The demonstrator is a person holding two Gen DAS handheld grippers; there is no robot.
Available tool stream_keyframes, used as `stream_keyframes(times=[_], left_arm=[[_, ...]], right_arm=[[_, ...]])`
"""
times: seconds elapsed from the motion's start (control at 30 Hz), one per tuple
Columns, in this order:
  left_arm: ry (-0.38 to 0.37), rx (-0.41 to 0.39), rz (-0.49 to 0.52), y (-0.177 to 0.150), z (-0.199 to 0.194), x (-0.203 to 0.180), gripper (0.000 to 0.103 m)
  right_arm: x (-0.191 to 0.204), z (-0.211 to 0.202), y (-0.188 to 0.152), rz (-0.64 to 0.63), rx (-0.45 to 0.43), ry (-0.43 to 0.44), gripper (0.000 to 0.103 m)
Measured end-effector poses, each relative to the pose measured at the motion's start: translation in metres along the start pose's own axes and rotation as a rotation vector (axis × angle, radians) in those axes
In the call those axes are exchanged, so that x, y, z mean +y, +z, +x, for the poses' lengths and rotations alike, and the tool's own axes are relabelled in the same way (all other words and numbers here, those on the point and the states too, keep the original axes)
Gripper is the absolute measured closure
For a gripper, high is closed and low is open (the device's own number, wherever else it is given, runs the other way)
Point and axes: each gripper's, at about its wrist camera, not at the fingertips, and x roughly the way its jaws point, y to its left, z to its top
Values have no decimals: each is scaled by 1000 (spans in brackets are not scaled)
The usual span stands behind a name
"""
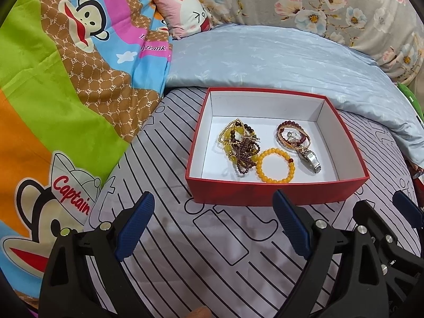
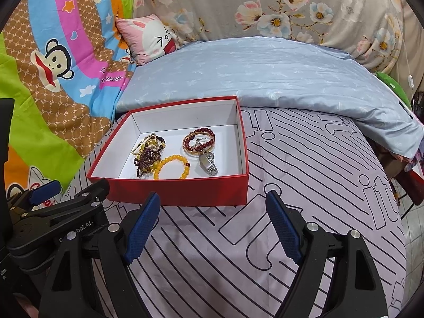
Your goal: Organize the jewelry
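tangle (image 1: pixel 239 143): separate strands too knotted to tell
right gripper (image 1: pixel 397 212): cut off by left view's edge

Striped bed sheet (image 1: pixel 225 238), red box (image 1: pixel 278 190), blue quilt (image 1: pixel 265 58)

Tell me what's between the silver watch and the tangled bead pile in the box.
The yellow bead bracelet, lying flat on the red box's white floor, clearest in the left wrist view.

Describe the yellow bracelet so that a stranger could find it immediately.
Look into the red box on the striped bedsheet. Near its front wall lies the yellow bead bracelet, between a tangled bead pile and a silver watch. It alone forms one open, plain yellow ring.
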Motion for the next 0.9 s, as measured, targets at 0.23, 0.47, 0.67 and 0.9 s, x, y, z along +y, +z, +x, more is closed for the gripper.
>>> stream_keyframes(times=[0.23, 0.47, 0.67, 0.9], left_arm=[[11, -2, 21, 0, 0, -4, 17], [0, 4, 22, -1, 1, -5, 17], [-12, 12, 16, -1, 4, -4, 17], [-12, 18, 2, -4, 5, -2, 17]], right_arm=[[-1, 2, -1, 6, 4, -3, 24], [-1, 1, -3, 1, -1, -15, 24], [0, 1, -4, -9, -8, -30, 24], [3, 0, -6, -11, -4, -36, 24]])
